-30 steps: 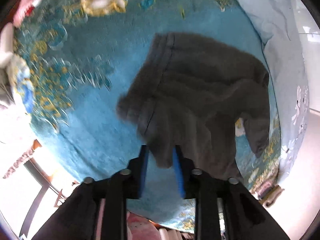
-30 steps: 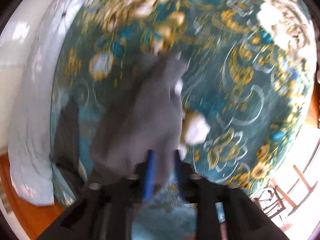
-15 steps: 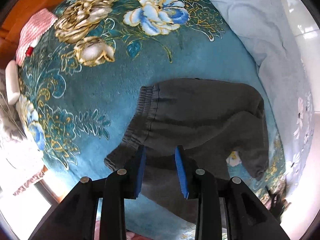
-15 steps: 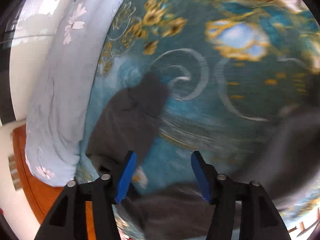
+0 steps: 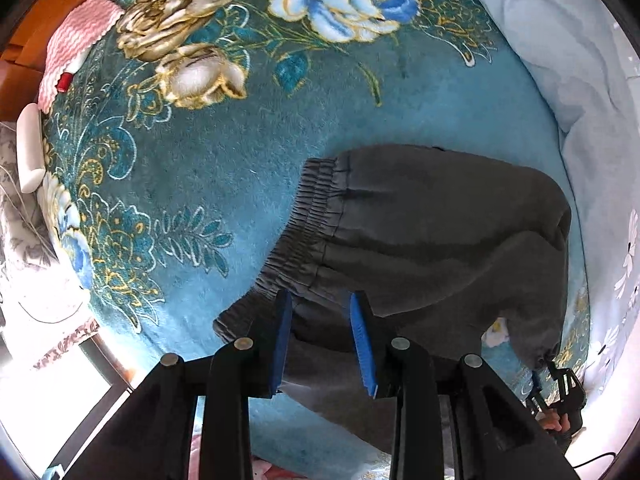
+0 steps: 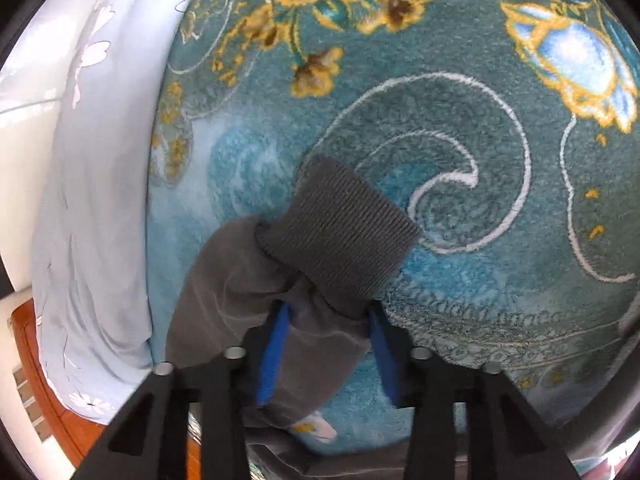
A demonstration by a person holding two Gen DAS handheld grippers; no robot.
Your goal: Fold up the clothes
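Dark grey sweatpants (image 5: 420, 240) lie folded on a teal floral blanket (image 5: 224, 184), elastic waistband to the left. My left gripper (image 5: 322, 320) hovers over the waistband end, jaws open, nothing between them. In the right wrist view, the ribbed leg cuff (image 6: 340, 236) lies on the blanket just ahead of my right gripper (image 6: 328, 320), which is open with the grey leg fabric lying between its blue pads. The right gripper also shows at the far lower right of the left wrist view (image 5: 560, 392).
A pale blue floral sheet (image 5: 580, 80) borders the blanket, also seen on the left in the right wrist view (image 6: 92, 200). A pink knit item (image 5: 76, 44) and a white object (image 5: 30, 148) lie at the blanket's left edge. Wooden floor (image 6: 48, 384) shows beyond.
Both grippers let go of the pants, which now lie on the blanket. The right gripper opened and moved down to the leg cuff; the left opened and came closer to the waistband.
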